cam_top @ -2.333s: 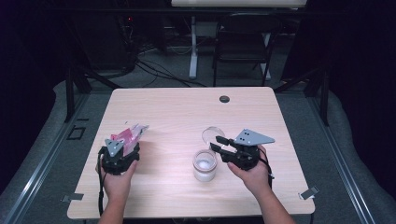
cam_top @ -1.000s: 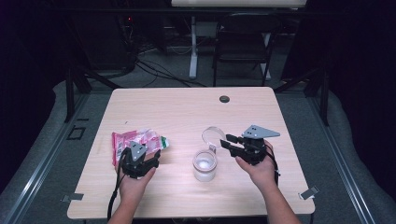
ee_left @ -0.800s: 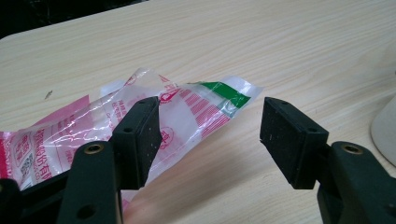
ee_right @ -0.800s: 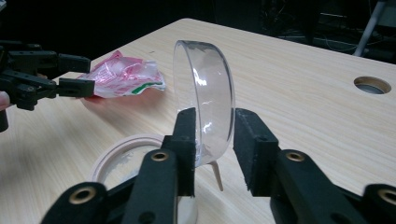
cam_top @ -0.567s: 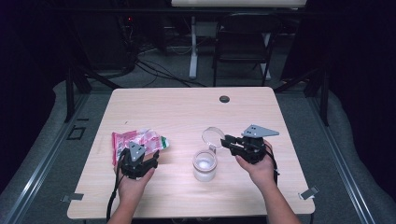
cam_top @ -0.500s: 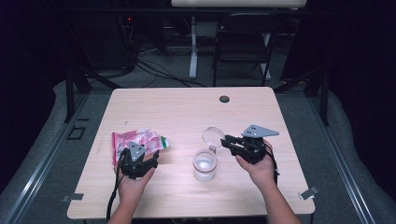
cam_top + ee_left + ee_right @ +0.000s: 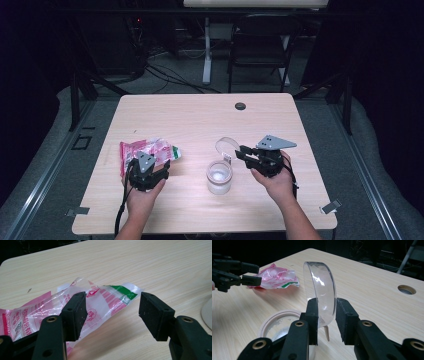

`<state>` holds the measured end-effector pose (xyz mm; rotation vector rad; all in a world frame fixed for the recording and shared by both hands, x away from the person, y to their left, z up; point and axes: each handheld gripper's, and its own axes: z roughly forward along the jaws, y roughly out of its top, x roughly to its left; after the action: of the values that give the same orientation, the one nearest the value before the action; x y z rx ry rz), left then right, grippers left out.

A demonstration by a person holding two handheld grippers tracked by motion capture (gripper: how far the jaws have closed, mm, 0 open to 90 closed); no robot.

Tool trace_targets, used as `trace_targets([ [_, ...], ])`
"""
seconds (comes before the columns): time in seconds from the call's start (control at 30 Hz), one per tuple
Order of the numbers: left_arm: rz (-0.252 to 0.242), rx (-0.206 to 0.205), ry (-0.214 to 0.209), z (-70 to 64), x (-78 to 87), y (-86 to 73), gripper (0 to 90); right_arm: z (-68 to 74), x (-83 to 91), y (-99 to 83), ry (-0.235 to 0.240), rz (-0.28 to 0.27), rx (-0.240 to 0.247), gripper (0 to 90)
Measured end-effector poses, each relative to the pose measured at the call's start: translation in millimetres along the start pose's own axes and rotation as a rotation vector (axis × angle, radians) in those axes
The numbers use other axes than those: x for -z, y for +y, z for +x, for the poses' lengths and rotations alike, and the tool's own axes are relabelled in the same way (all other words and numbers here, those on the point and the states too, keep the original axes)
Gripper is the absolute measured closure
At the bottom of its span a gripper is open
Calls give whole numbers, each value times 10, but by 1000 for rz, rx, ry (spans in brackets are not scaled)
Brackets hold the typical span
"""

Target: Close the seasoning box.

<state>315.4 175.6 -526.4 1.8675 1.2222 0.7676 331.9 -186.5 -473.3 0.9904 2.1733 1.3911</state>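
A crumpled pink, white and green plastic bag (image 7: 150, 149) lies flat on the left of the wooden table (image 7: 200, 120). My left gripper (image 7: 150, 167) sits just behind the bag, open, its jaws straddling the bag's green-tipped end (image 7: 100, 300) without pinching it. A clear jar (image 7: 219, 176) with white residue stands mid-table. My right gripper (image 7: 239, 153) is shut on a clear round lid (image 7: 226, 146), holding it on edge beside and above the jar's mouth (image 7: 279, 325). In the right gripper view the lid (image 7: 322, 290) stands upright between the jaws, with the bag (image 7: 274, 276) and the left gripper (image 7: 258, 274) beyond it.
A round cable hole (image 7: 240, 106) is near the table's far edge. A dark folding chair (image 7: 260, 45) and a white table leg (image 7: 206, 55) stand on the floor beyond the table. Bare wood stretches across the far half.
The left gripper has shifted right and nearer the front edge, and the bag now lies spread out ahead of it. The right gripper drew the lid slightly right. Nothing has moved in the last second.
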Motion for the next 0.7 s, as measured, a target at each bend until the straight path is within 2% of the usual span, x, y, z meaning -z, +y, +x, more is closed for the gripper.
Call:
trace_targets([
  [0.27,-8,5,-2,-8,-12,12,394,93,14,9,-26,7,67,717],
  [0.53,-5,2,-10,-26,-47,34,395,179,24,8,-20,9,107,691],
  [0.7,-6,-7,-16,-49,-70,49,396,248,42,1,-18,9,154,672],
])
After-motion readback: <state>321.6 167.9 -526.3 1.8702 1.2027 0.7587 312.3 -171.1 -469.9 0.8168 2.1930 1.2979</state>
